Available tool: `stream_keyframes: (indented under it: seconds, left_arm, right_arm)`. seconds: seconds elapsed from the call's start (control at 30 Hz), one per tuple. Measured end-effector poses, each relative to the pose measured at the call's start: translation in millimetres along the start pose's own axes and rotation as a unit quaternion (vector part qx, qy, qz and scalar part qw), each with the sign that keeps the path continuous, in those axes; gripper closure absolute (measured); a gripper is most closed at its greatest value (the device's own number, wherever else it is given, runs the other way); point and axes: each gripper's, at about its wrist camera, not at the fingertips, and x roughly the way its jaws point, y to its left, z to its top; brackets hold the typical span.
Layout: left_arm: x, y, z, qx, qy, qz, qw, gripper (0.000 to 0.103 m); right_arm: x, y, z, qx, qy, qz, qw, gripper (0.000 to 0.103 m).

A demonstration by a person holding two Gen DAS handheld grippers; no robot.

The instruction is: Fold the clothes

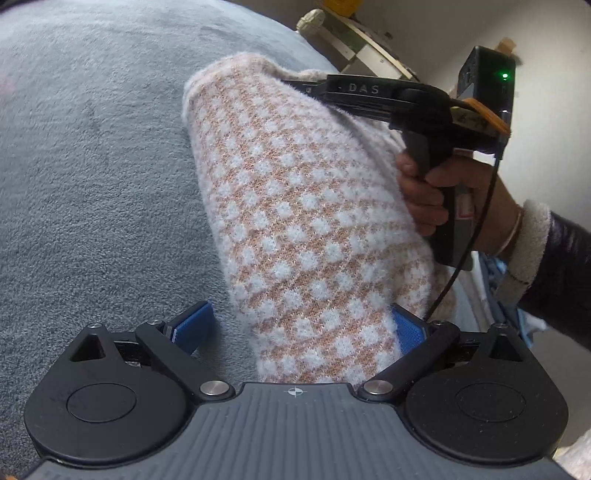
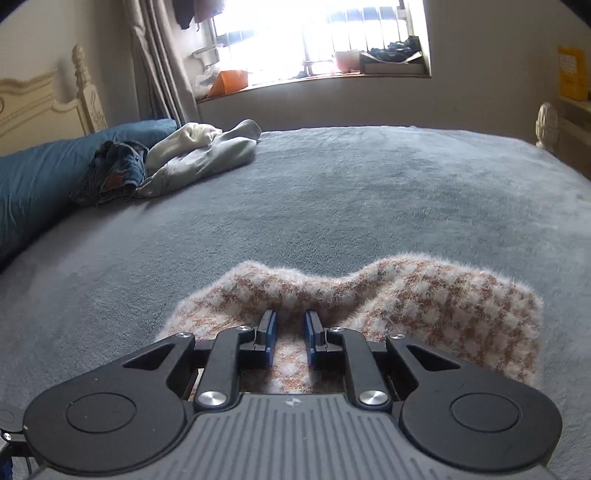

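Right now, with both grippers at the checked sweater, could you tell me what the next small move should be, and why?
Probably close the left gripper on the sweater. Its jaws stand wide open with the near end of the fabric between them, while the right gripper is already pinching a ridge of the knit above the grey blanket. Both ends need holding before folding.

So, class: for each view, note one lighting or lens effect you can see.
Right wrist view: the window is blown out to white, and the grey bedspread bulges with fisheye curvature. Left wrist view: even, soft light, with the houndstooth sweater sharp.
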Motion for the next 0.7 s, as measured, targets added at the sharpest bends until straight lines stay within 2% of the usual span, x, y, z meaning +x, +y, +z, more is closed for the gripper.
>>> stream_keyframes:
  seconds: [0.13, 0.2, 0.37, 0.47, 0.6, 0.67, 0.7]
  left_arm:
    - [1, 2, 2, 0.001, 0.000, 0.000, 1.0000, 0.003]
    - [2, -4, -2, 0.021, 0.003, 0.013, 0.9997, 0.003]
    - [1, -3, -2, 0.005, -0.003, 0.021, 0.9998, 0.003]
    - [1, -5, 0, 0.008, 0.000, 0.029, 0.9996, 0.003]
    - [-1, -10, -3, 0.010, 0.002, 0.039, 0.9992, 0.004]
    - [-2, -9, -5, 0.007, 0.000, 0.043, 0.9991, 0.004]
    - [-1, -9, -4, 0.008, 0.000, 0.044, 0.9990, 0.004]
  right_arm:
    - [2, 3, 1, 0.002, 0.000, -0.003, 1.000, 0.088]
    - [4, 4, 2, 0.003, 0.001, -0.004, 1.000, 0.088]
    - [7, -4, -1, 0.037, -0.003, 0.005, 0.999, 0.088]
    - [12, 5, 5, 0.016, 0.001, -0.007, 1.000, 0.088]
    - [-19, 8, 20, 0.036, -0.016, 0.011, 0.999, 0.086]
    - [-44, 17, 27, 0.020, -0.033, 0.036, 0.999, 0.086]
    - [-54, 27, 26, 0.002, -0.026, 0.044, 0.999, 0.086]
